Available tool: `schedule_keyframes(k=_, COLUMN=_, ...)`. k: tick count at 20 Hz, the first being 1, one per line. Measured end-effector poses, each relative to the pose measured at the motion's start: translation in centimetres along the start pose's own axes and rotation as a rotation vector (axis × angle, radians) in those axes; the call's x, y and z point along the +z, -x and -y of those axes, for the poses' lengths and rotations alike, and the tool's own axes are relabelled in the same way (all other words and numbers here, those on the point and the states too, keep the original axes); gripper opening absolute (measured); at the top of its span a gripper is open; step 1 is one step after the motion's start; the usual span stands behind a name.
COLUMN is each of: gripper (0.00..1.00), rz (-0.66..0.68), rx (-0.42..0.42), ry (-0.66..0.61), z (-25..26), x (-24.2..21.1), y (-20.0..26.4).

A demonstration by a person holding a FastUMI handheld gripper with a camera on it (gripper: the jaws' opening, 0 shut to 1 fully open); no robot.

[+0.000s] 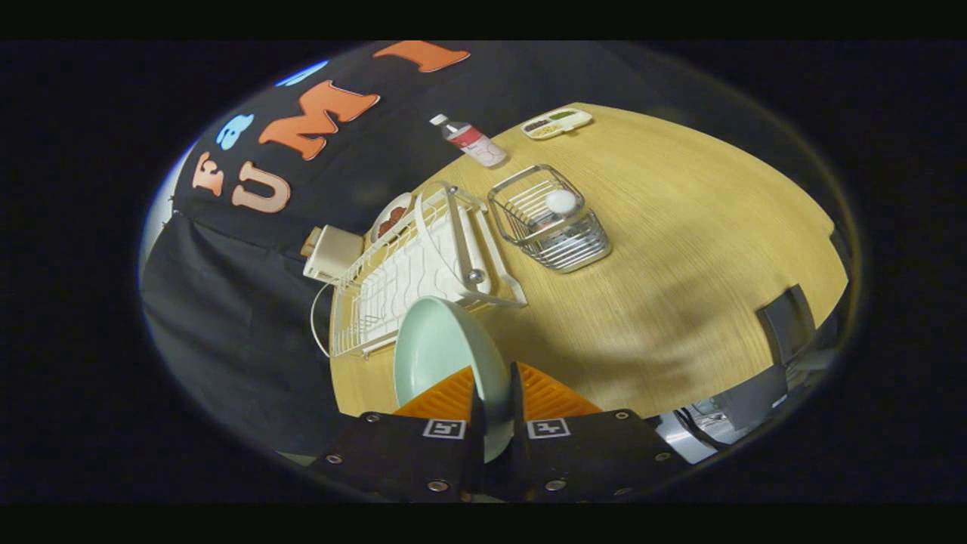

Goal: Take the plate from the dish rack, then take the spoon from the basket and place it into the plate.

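A pale green plate stands on edge between my fingers, and my gripper is shut on its rim. The plate hangs above the wooden table, just in front of the white dish rack, which holds nothing else that I can see. Beyond the rack to its right stands a wire basket. A spoon with a white round bowl rests inside the basket, its handle hidden among the wires.
A plastic bottle lies beyond the basket, and a white divided tray sits further back. A toaster-like white box and a dish with red food stand behind the rack. Dark equipment sits at the table's right edge.
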State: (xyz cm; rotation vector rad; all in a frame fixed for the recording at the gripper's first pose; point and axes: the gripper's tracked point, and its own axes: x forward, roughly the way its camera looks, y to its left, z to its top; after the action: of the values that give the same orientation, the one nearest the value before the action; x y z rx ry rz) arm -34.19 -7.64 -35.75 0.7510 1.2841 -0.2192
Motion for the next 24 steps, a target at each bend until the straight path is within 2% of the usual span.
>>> schedule_keyframes(k=5, gripper=0.15, rz=0.002, rx=0.004, ry=0.025, z=1.4, x=-1.8, y=-2.1)
schedule_keyframes(k=13, gripper=0.20, rz=-0.003, rx=0.061, ry=-0.047, z=-0.2, x=-2.9, y=-6.4)
schedule_keyframes(k=16, gripper=0.21, rz=-0.010, rx=0.032, ry=-0.017, z=0.0, x=-2.8, y=-6.7)
schedule_keyframes(k=19, gripper=0.41, rz=0.037, rx=-0.036, ry=0.054, z=1.2, x=-1.4, y=-6.1)
schedule_keyframes(k=20, gripper=0.42, rz=0.067, rx=-0.047, ry=0.072, z=1.2, x=-0.6, y=-5.6)
schedule_keyframes(k=23, gripper=0.56, rz=0.201, rx=-0.110, ry=0.161, z=1.9, x=2.9, y=-3.8)
schedule_keyframes(k=24, gripper=0.57, rz=0.255, rx=-0.141, ry=0.206, z=2.1, x=4.4, y=-3.1)
